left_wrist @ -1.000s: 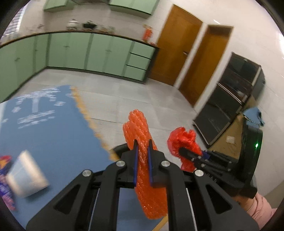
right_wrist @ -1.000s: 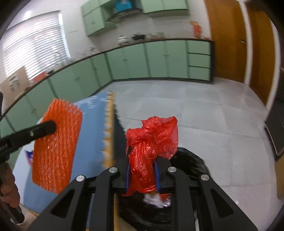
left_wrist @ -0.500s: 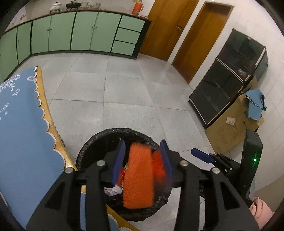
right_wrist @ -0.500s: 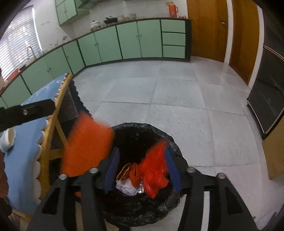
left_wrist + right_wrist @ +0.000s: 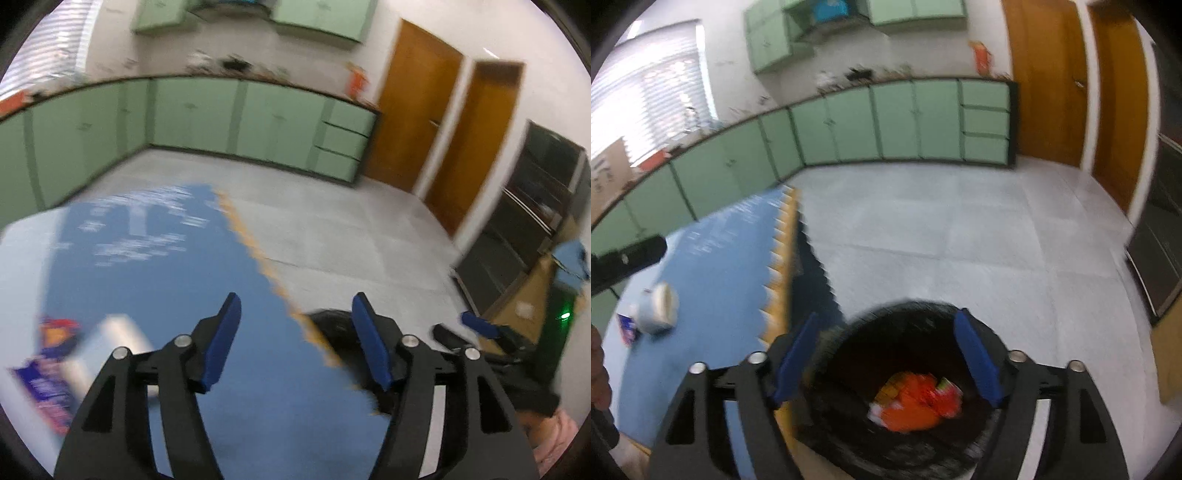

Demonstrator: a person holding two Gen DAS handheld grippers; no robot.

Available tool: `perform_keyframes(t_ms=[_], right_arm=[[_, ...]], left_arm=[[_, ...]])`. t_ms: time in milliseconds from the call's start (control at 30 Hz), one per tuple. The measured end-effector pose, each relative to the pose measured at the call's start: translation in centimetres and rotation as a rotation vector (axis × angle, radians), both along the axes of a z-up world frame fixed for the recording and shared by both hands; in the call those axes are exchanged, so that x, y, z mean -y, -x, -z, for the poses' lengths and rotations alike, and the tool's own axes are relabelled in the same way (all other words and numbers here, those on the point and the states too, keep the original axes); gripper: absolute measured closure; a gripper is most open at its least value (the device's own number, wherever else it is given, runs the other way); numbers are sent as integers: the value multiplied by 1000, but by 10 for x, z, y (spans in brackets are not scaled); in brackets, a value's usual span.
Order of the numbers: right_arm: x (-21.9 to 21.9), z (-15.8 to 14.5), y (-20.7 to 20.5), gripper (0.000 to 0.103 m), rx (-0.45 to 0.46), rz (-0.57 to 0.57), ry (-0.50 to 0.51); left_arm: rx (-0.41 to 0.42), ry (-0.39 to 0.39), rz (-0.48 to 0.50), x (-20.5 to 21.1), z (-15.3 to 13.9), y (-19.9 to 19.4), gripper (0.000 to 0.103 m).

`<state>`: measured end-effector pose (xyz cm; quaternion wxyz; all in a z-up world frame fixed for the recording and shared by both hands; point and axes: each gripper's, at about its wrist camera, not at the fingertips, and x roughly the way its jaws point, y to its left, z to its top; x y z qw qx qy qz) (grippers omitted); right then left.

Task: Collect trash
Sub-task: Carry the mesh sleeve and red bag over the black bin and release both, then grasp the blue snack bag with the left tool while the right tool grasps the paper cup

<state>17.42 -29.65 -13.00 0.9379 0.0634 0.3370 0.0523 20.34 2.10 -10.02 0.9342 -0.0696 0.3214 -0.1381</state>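
Blue-clothed desk (image 5: 155, 266) beside black bin (image 5: 916, 369); orange-red trash (image 5: 916, 402) inside it, visible only in right wrist view; left tongs (image 5: 295, 339) and right tongs (image 5: 886, 354) spread, empty.

Left tongs (image 5: 295, 341) and right tongs (image 5: 886, 356): black angular linkage arms, silver screws, blue finger pads (image 5: 221, 339); pink sleeve (image 5: 554, 430).

Both hand-held grippers (image 5: 295, 321) (image 5: 886, 347) apparently agape, empty
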Motion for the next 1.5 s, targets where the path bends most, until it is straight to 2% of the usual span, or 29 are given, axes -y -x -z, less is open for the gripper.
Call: perform_keyframes(t_ms=[200, 367, 567, 767, 1000, 1033, 1067, 1167, 1400, 1467, 1500], right_arm=[[-81, -27, -4, 12, 77, -175, -24], [-152, -28, -2, 7, 85, -314, -31], [-234, -17, -4, 6, 56, -466, -23], [-287, 8, -16, 6, -9, -543, 67], [-304, 21, -27, 7, -51, -554, 101], [-306, 22, -28, 15, -56, -556, 96], [-305, 23, -29, 28, -62, -560, 89], [-300, 25, -32, 29, -94, -560, 61], [-260, 15, -35, 29, -68, -474, 36], [-247, 12, -36, 29, -64, -451, 28], [-242, 11, -36, 29, -61, -443, 24]], left_arm=[[51, -113, -237, -85, -11, 37, 31], [13, -153, -372, -143, 1, 57, 29], [-31, -136, -435, -189, 16, 69, 29], [-65, -109, -445, -208, 28, 72, 29], [-86, -80, -439, -215, 40, 65, 28], [-90, -76, -431, -214, 41, 63, 27], [-93, -73, -423, -212, 42, 61, 26], [-105, -68, -398, -205, 47, 53, 24], [-166, -50, -372, -196, 67, 26, 23], [-194, -35, -374, -195, 75, 17, 26], [-205, -25, -373, -195, 77, 14, 36]])
